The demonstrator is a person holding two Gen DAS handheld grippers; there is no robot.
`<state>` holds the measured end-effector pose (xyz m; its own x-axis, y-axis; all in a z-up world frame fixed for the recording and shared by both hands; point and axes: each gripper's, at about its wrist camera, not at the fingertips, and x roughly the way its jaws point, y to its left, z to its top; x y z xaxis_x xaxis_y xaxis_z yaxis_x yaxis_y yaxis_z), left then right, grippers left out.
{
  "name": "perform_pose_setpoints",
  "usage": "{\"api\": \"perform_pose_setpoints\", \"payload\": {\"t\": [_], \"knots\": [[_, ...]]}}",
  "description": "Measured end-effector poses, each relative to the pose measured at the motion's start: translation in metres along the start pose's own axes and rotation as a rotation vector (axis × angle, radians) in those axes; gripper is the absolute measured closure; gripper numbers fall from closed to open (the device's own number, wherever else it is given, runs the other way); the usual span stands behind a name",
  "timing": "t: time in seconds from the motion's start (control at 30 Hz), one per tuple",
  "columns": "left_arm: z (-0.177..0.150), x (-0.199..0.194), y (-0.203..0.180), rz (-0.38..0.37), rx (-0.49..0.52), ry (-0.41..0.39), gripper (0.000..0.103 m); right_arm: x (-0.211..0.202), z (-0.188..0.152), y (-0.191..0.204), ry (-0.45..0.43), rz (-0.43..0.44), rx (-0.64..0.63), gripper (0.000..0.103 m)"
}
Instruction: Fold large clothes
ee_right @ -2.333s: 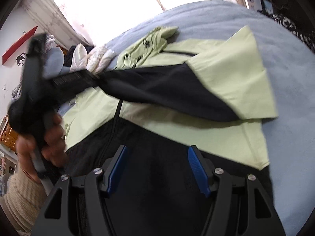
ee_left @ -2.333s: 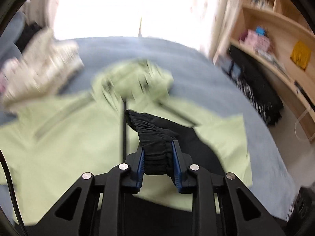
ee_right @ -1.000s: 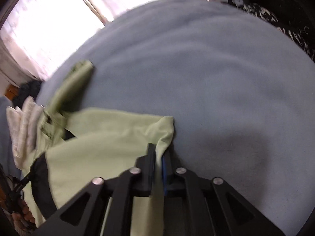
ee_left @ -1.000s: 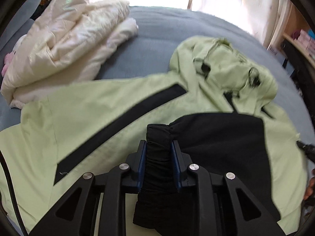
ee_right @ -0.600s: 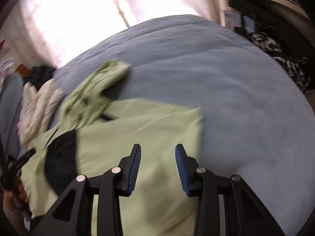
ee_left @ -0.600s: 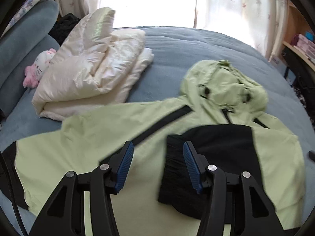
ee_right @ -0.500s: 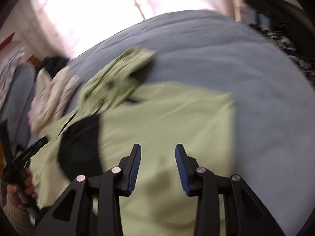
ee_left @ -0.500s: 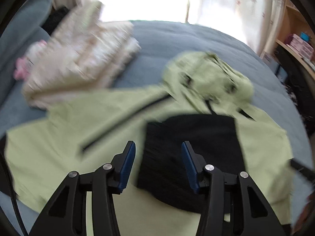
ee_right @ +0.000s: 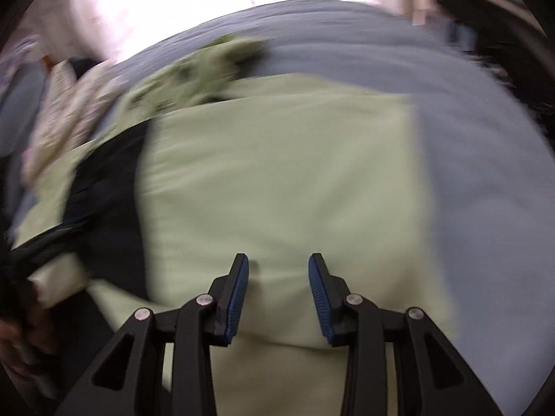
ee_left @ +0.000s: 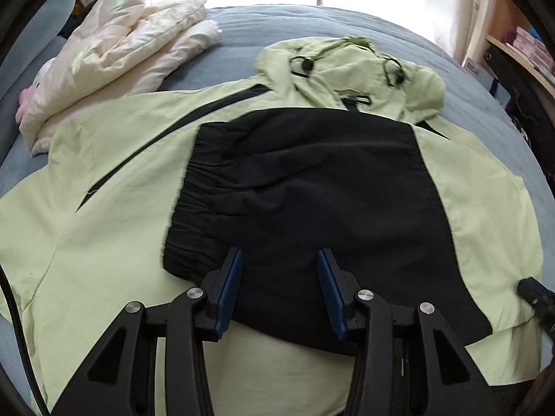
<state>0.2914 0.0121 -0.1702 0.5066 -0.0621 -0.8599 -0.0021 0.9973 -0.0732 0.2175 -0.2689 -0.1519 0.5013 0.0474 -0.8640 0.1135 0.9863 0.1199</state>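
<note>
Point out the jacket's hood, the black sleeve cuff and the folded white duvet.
hood (ee_left: 350, 66), left wrist view, its crumpled middle
black sleeve cuff (ee_left: 197, 208), left wrist view, its gathered elastic
folded white duvet (ee_left: 131, 41), left wrist view, top fold

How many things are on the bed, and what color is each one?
Green and black: 1, the jacket
Cream white: 1, the puffy coat
Pink and white: 1, the plush toy, mostly hidden
Total: 3 on the blue bed
</note>
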Motion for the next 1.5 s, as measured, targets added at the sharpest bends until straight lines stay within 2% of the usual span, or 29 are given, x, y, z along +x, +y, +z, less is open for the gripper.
{"api": "perform_pose_setpoints", "payload": {"t": [0.03,0.1,0.2,0.3,0.5,0.7,0.87,1.17,1.37,1.5], "knots": [[0.000,0.001,0.003,-0.009,0.000,0.000,0.059,-0.002,0.001,-0.018,-0.006,-0.006,0.030,0.069],[-0.002,-0.001,0.001,-0.011,0.012,0.000,0.059,-0.006,0.001,-0.041,-0.005,0.036,0.090,0.069],[-0.003,-0.001,-0.004,0.005,0.022,-0.002,0.059,-0.012,0.002,-0.049,-0.017,-0.032,0.103,0.067],[-0.003,-0.004,-0.007,0.002,0.023,0.005,0.057,-0.013,0.001,-0.053,-0.009,-0.019,0.131,0.067],[-0.007,-0.020,-0.010,-0.022,0.020,0.006,0.053,-0.021,-0.001,-0.046,-0.011,0.002,0.161,0.066],[-0.017,-0.053,-0.011,-0.045,0.015,-0.021,0.050,-0.038,-0.008,-0.035,0.011,0.045,0.163,0.066],[-0.033,-0.095,-0.015,-0.034,0.048,-0.072,0.043,-0.065,-0.022,-0.021,-0.017,0.133,0.181,0.066],[-0.068,-0.162,-0.004,-0.039,0.054,-0.125,0.041,-0.116,-0.052,-0.001,-0.069,0.255,0.231,0.066],[-0.098,-0.188,0.007,-0.061,0.037,-0.112,0.040,-0.123,-0.079,0.019,-0.016,0.344,0.224,0.066],[-0.119,-0.197,0.010,-0.062,0.042,-0.097,0.040,-0.127,-0.097,0.031,0.009,0.334,0.198,0.066]]}}
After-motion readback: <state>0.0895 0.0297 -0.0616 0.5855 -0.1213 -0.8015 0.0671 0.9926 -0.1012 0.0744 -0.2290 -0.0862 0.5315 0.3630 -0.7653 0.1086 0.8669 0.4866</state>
